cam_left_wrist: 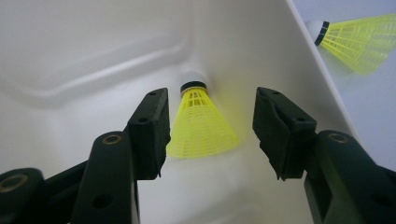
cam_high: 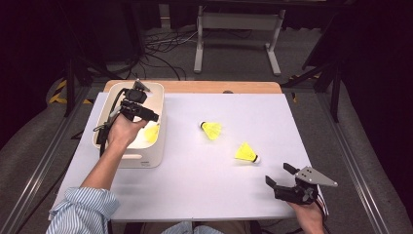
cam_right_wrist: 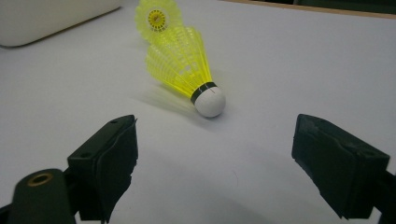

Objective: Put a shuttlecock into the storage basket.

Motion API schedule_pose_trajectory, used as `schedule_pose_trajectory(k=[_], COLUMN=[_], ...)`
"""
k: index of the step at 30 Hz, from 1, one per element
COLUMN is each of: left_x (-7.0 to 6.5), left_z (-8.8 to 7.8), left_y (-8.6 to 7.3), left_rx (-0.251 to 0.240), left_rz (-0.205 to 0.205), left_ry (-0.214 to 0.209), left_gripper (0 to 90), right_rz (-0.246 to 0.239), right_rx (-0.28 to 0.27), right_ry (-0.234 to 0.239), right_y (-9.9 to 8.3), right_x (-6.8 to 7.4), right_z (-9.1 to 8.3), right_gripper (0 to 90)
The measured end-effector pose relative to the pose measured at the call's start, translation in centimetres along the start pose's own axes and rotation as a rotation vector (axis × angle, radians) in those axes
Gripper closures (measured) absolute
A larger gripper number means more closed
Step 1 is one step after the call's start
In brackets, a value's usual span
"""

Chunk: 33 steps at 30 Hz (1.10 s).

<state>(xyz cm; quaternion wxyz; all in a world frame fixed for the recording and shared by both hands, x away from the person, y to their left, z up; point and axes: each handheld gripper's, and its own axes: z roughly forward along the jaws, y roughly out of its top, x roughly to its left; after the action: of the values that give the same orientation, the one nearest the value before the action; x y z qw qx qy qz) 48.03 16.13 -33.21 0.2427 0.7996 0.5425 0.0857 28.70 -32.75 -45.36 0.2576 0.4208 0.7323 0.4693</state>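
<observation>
A yellow shuttlecock (cam_left_wrist: 201,128) with a white cork lies inside the white bin (cam_left_wrist: 93,56), against its wall. My left gripper (cam_left_wrist: 211,97) is open, with a jaw on each side of the shuttlecock and neither touching it. From above, that gripper (cam_high: 150,117) hangs over the bin (cam_high: 141,161) and the shuttlecock (cam_high: 152,132) in it. Two more yellow shuttlecocks (cam_high: 212,129) (cam_high: 246,153) lie on the white table. My right gripper (cam_high: 277,173) is open near the front right edge, empty. Ahead of its jaws (cam_right_wrist: 217,123) lies the nearer shuttlecock (cam_right_wrist: 187,65), cork towards me.
The white tabletop (cam_high: 195,185) has a wooden strip (cam_high: 219,87) along its far edge. The bin stands at the table's left side. Beyond the table are a metal stand (cam_high: 238,29) and cables (cam_high: 165,48) on the floor.
</observation>
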Motion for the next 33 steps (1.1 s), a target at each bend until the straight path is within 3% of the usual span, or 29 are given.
schedule_pose_trajectory(k=[22, 33], left_x=[-1.0, -2.0], left_z=[-2.6, -3.8], left_y=[-0.9, -1.2], left_rx=[-0.078, -0.113], left_rz=[0.02, 0.053], left_ry=[0.005, -0.005], left_gripper=[42.5, 42.5], right_rz=[0.009, 0.004], right_rx=[-0.007, -0.007], right_ry=[-0.013, -0.011], right_y=[0.0, 0.0], right_x=[0.0, 0.0], right_z=[-0.1, -0.1], right_gripper=[14.8, 14.8])
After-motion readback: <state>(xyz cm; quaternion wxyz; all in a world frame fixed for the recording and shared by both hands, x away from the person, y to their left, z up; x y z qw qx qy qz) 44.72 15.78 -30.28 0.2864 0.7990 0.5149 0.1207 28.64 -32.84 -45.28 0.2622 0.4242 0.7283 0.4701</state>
